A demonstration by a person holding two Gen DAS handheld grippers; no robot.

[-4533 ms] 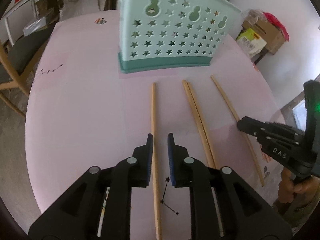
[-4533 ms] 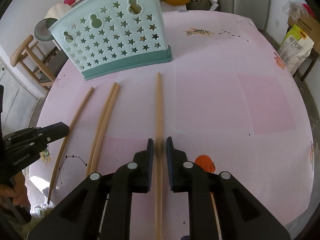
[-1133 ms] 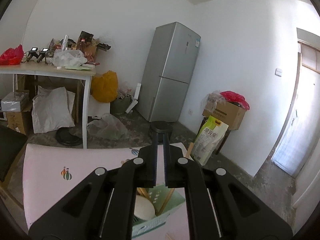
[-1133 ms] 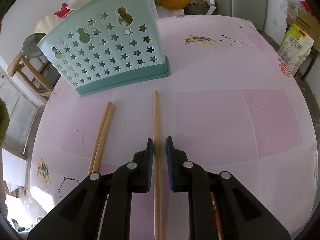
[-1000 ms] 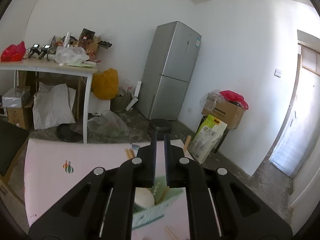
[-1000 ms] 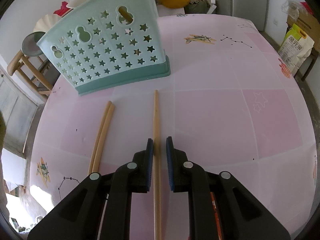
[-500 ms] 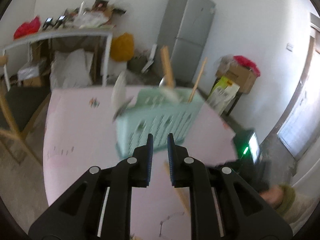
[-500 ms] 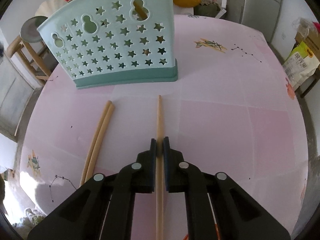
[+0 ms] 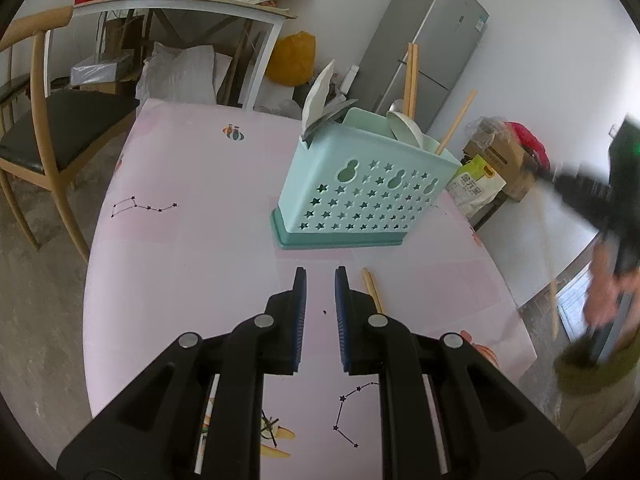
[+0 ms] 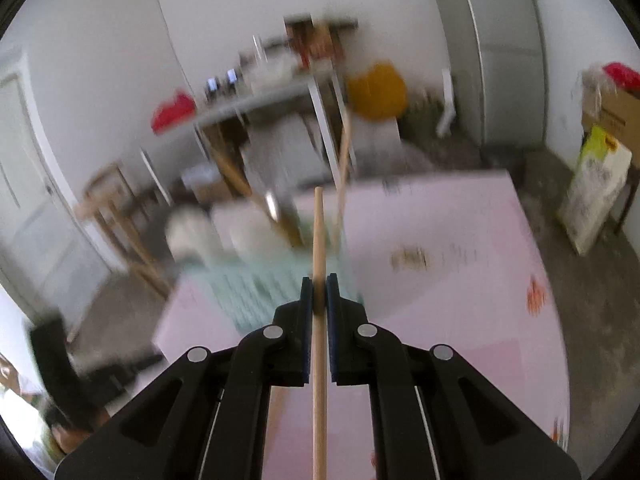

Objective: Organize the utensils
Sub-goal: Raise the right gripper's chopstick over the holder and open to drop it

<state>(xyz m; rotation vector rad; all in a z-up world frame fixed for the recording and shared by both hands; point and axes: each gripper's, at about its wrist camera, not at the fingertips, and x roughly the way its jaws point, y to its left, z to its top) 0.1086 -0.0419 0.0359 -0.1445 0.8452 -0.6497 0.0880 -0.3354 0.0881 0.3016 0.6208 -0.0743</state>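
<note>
Right wrist view first: the chopstick [image 10: 319, 240] is up off the table [image 10: 460, 280], pinched between the right gripper [image 10: 319, 294] pads and pointing forward toward the caddy [image 10: 256, 280], which sits blurred below and ahead of it. Grip looks narrow and near the stick's middle, so the long free end could swing or pivot in the pads; if the tip catches the caddy rim or the utensils already standing in it, the stick may twist loose and drop back beside the caddy. The blur says this hand is moving fast, which makes a clean drop into a compartment harder.

Left wrist view now: the left gripper [image 9: 320, 292] hangs over the table in front of the caddy [image 9: 360, 200], fingers a small gap apart, nothing between them, touching nothing. A chopstick pair [image 9: 372, 288] lies just right of its fingertips, in front of the caddy. Risk here: closing on one stick only, or nudging the pair apart.
</note>
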